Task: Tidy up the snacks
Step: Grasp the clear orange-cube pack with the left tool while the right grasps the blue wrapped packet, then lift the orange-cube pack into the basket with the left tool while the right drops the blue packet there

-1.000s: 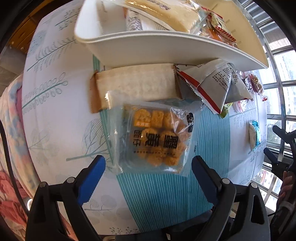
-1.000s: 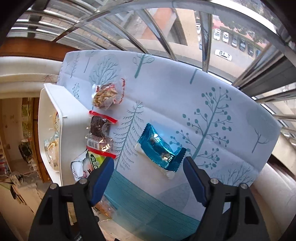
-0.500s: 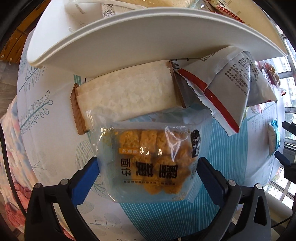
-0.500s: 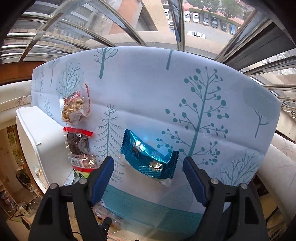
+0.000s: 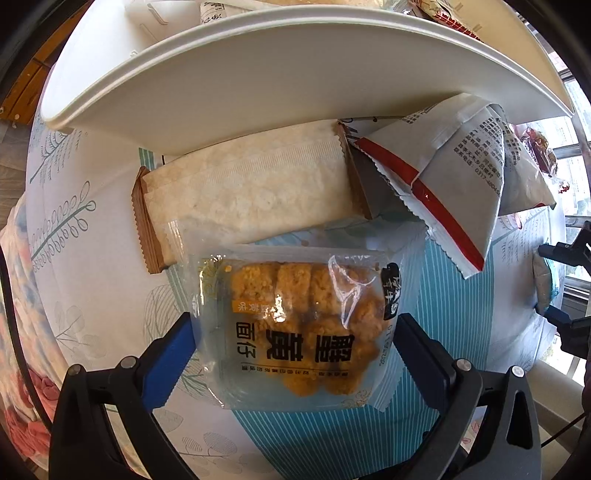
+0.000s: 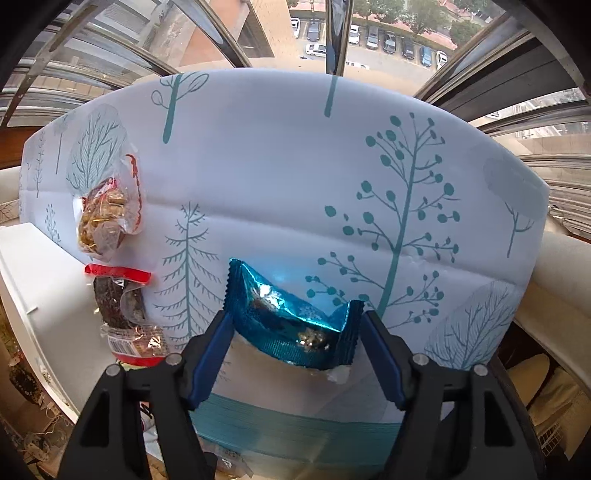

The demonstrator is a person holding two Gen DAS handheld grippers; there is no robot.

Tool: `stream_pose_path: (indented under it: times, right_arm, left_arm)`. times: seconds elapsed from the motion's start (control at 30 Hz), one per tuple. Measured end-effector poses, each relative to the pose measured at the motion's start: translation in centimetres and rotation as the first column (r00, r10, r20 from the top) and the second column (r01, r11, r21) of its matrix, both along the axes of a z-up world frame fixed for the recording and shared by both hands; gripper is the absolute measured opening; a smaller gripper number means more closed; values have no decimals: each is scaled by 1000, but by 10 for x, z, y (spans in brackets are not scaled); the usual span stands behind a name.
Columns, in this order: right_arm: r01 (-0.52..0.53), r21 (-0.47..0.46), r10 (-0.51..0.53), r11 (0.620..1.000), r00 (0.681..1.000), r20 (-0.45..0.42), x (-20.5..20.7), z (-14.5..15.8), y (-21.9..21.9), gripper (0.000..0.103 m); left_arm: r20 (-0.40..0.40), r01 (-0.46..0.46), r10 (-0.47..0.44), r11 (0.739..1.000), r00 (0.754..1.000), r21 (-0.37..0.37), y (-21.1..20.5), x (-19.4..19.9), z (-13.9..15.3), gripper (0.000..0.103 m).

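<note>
In the left wrist view my left gripper [image 5: 293, 345] is open, its blue fingers on either side of a clear packet of orange crispy snacks [image 5: 299, 328] lying on the tablecloth. Behind it lie a beige-and-brown packet [image 5: 247, 195] and a grey packet with a red stripe [image 5: 458, 184], both against the white tray [image 5: 280, 77]. In the right wrist view my right gripper [image 6: 297, 341] is open around a shiny blue foil packet [image 6: 288, 321] on the tablecloth.
The tray [image 6: 44, 306] holds several snacks in the left wrist view. In the right wrist view a clear bag of nuts [image 6: 105, 218] and a dark red-edged packet [image 6: 120, 306] lie by the tray. The table's far edge meets window bars [image 6: 334, 33].
Both grippers have moved forward and down. The orange snack packet and the blue foil packet now lie between their open fingers. Nothing has been picked up.
</note>
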State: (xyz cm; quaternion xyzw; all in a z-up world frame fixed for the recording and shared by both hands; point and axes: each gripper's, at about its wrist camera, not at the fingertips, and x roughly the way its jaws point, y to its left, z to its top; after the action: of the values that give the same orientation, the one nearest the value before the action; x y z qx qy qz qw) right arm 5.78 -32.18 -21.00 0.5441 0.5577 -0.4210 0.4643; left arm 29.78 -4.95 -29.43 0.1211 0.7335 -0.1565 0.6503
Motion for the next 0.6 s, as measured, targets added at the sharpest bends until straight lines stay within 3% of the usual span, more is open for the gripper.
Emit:
stream_pose_path:
  times: [0.07,0.23,0.6]
  right_arm:
    - [-5,-9,5,1000,1000,-9,2,2,1,59]
    - [-10,-16,9,1000,1000,-5,8,3,3,49]
    - [-32,29,31,999,999,31,-10,13,14,48]
  left_arm:
    - [-1,-5,5,1000,1000,-10,3,0,1,100]
    - [15,3,-3,1000,1000,-16,6,-5,10,84]
    - [-16,-30,31,999,999,24,15,-16,24,77]
